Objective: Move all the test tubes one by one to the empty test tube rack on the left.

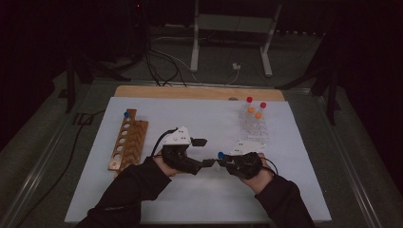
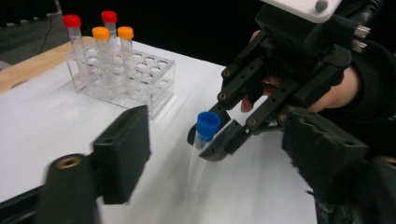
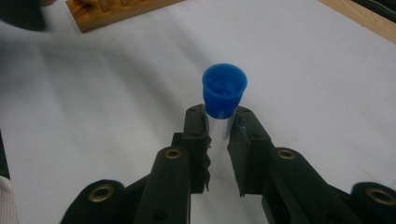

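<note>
A clear tube with a blue cap point(image 3: 224, 88) stands upright between my right gripper's point(image 3: 217, 126) jaws, which are shut on it just under the cap. In the high view that right gripper point(image 1: 225, 160) is at the table's middle front and points left, with the blue cap point(image 1: 220, 155) at its tip. My left gripper point(image 1: 203, 152) faces it from the left. In the left gripper view, the left gripper point(image 2: 217, 151) has its jaws spread wide on either side of the blue-capped tube point(image 2: 205, 135). They do not touch the tube.
A clear plastic rack point(image 1: 254, 127) at the back right holds two red-capped and two orange-capped tubes point(image 2: 100, 42). A wooden rack point(image 1: 128, 140) lies at the left with one blue-capped tube point(image 1: 127, 114) at its far end. A white mat point(image 1: 190, 199) covers the table.
</note>
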Demonstrator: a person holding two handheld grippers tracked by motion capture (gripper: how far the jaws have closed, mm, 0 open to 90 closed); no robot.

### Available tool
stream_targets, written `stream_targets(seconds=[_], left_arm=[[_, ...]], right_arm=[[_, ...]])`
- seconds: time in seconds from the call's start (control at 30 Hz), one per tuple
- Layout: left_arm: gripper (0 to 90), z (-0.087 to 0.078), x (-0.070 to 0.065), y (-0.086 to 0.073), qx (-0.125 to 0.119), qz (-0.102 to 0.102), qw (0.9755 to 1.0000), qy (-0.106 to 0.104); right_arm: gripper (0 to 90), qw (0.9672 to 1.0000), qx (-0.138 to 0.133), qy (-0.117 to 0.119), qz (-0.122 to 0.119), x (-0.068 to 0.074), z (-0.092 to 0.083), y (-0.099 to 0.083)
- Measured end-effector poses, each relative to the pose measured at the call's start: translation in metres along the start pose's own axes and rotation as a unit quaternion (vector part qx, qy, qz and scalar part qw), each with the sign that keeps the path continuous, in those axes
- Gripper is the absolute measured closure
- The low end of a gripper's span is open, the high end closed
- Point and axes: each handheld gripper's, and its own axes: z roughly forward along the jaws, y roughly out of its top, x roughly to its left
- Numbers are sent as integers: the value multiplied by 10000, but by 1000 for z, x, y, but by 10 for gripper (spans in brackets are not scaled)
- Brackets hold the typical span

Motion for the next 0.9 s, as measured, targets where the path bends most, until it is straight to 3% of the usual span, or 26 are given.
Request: stream_targets(seconds=[0.57, 0.9], left_arm=[[643, 28, 0, -3, 151, 204, 9996, 115], [748, 37, -1, -2, 311, 295, 9990, 125]], right_arm=[[767, 10000, -33, 22, -22, 1, -1, 1], [767, 10000, -48, -1, -11, 1, -2, 2]])
